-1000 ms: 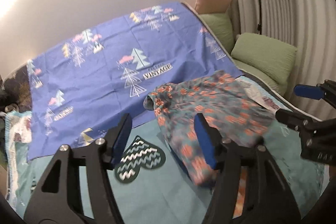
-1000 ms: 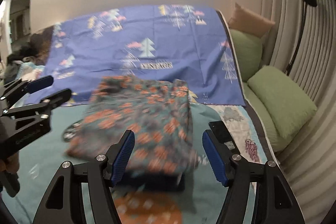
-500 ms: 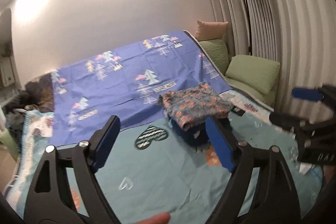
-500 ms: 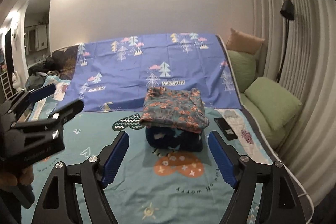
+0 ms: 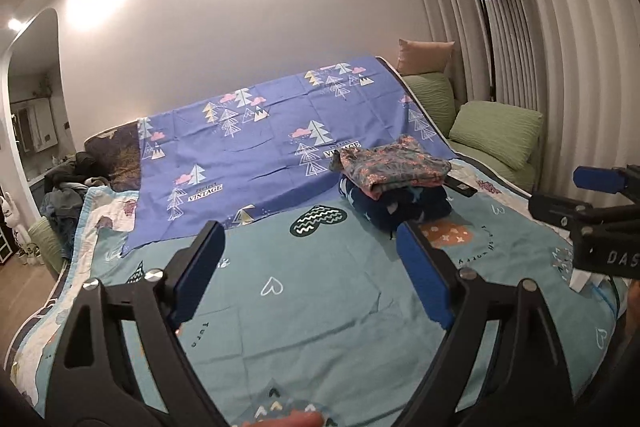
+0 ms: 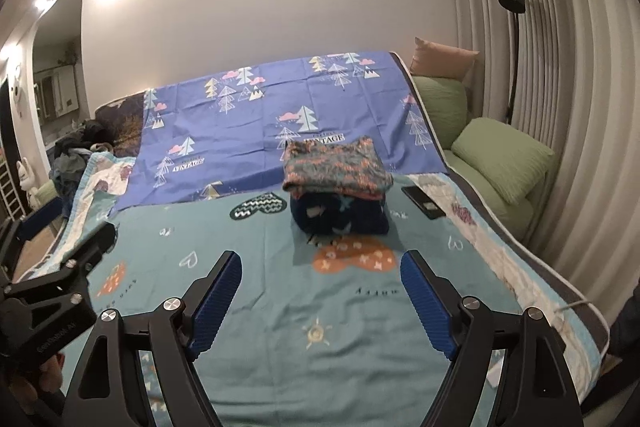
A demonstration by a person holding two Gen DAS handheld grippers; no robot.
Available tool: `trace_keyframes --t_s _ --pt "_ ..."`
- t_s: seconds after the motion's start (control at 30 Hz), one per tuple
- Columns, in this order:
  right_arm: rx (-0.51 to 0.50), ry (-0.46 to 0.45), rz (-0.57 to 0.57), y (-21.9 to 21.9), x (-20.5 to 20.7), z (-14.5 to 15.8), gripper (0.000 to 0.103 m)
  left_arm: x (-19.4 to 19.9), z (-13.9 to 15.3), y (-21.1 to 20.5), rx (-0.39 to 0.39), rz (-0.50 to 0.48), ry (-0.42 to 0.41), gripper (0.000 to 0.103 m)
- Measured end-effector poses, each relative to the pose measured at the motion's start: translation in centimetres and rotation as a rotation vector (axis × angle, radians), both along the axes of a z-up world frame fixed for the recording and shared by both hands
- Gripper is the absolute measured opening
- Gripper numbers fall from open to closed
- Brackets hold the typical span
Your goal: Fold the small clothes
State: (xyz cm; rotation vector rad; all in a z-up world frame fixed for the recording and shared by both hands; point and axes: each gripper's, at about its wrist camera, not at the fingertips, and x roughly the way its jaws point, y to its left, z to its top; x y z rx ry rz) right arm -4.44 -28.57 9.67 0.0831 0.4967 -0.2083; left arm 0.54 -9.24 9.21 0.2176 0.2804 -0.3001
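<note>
A folded flowery cloth (image 6: 335, 167) sits on top of a folded dark blue cloth (image 6: 340, 218) on the teal bed sheet (image 6: 280, 307). The left gripper (image 5: 312, 273) and the right gripper (image 6: 320, 301) hang wide open, holding nothing, well apart from the pile.

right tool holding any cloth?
No. The right tool is open and empty above the sheet; the floral garment lies on the stack.

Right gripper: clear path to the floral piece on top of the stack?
Probably yes. The right gripper is open and empty, the floral garment lies exposed atop the navy garment, with only bare teal sheet between.
</note>
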Motion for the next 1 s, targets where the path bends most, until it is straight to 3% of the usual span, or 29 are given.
trace_keyframes --t_s 1.0 --pt "-0.032 0.04 0.002 0.8 -1.3 -1.5 0.084 -0.7 -2.0 -0.2 -0.008 0.006 0.089 0.088"
